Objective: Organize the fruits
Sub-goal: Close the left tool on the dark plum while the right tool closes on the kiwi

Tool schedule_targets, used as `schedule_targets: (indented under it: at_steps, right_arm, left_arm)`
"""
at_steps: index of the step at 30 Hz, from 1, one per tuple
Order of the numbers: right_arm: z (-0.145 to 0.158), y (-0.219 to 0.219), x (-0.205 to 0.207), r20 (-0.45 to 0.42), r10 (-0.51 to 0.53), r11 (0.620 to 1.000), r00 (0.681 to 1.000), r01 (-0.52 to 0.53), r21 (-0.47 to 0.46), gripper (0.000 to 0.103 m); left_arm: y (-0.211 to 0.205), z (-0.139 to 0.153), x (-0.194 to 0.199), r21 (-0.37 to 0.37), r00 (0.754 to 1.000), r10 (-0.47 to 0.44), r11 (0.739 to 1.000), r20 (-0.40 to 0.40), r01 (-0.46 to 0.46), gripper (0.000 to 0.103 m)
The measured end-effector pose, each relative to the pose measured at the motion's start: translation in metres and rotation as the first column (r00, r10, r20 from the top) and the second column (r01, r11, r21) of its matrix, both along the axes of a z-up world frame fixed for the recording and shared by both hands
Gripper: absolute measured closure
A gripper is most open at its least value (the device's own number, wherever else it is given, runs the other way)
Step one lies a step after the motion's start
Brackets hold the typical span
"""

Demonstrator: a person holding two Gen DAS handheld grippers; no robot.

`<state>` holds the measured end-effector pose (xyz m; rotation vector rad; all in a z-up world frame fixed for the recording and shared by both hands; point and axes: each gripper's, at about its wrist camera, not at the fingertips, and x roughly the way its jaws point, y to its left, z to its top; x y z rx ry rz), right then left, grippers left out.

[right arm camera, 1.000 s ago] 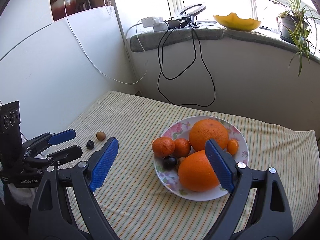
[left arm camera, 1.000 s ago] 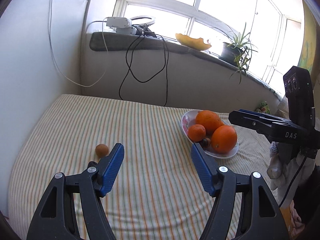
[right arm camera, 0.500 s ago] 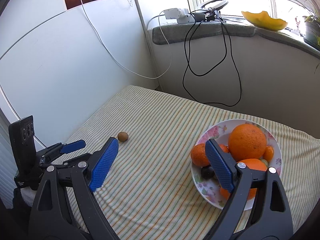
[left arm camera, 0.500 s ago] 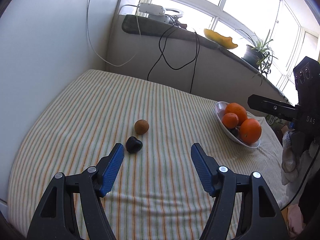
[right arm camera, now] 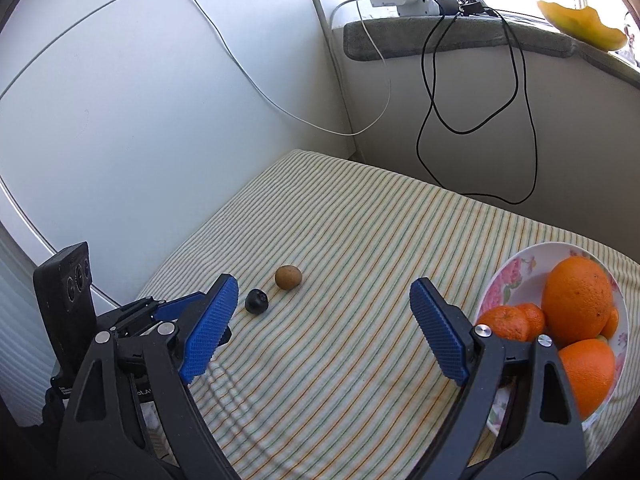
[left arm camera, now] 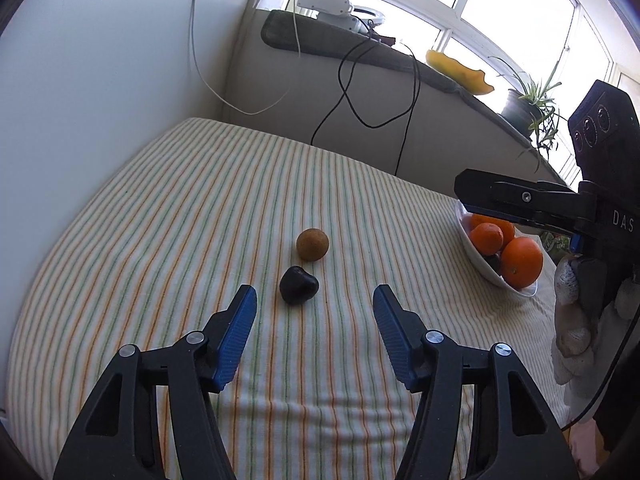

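Note:
A small dark fruit (left arm camera: 298, 290) and a round brown fruit (left arm camera: 312, 244) lie side by side on the striped cloth (left arm camera: 200, 216). My left gripper (left arm camera: 314, 304) is open and empty, just short of the dark fruit. A flowered plate (right arm camera: 516, 272) of oranges (right arm camera: 579, 300) and mandarins sits at the right. My right gripper (right arm camera: 322, 294) is open and empty, hovering beside the plate. In the right wrist view the dark fruit (right arm camera: 257, 300) and brown fruit (right arm camera: 288, 277) lie ahead of the left gripper (right arm camera: 192, 308). The right gripper (left arm camera: 520, 200) shows above the plate (left arm camera: 480, 268) in the left wrist view.
White walls close the left side. A grey sill (right arm camera: 440, 36) at the back carries a power strip, hanging black and white cables (right arm camera: 472, 120), a yellow melon rind (right arm camera: 580, 26) and a potted plant (left arm camera: 528, 104). The cloth's edge drops off at the front.
Both grippers have swung left, away from the plate. The left gripper has closed in on the two small fruits, which now sit between its open fingers' line. Nothing was grasped.

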<state>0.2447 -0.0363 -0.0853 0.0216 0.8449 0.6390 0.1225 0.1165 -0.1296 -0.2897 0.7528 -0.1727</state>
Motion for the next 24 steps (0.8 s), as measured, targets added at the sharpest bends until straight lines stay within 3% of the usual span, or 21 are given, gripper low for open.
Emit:
schedule_targets:
  at_steps: [2, 15, 24]
  right_arm:
    - [-0.005, 0.008, 0.005, -0.024, 0.009, 1.000, 1.000, -0.009, 0.011, 0.020]
    - [-0.049, 0.053, 0.042, -0.189, 0.047, 0.998, 0.981, -0.039, 0.044, 0.054]
    - [-0.072, 0.072, 0.055, -0.246, 0.053, 0.998, 0.968, -0.044, 0.041, 0.062]
  left_arm:
    - [0.000, -0.002, 0.002, 0.007, 1.000, -0.011, 1.000, -0.007, 0.011, 0.050]
    - [-0.002, -0.008, 0.017, 0.032, 0.998, -0.048, 0.998, -0.033, 0.049, 0.059]
    - [0.001, -0.015, 0.023, 0.027, 0.997, -0.056, 0.998, -0.048, 0.057, 0.064]
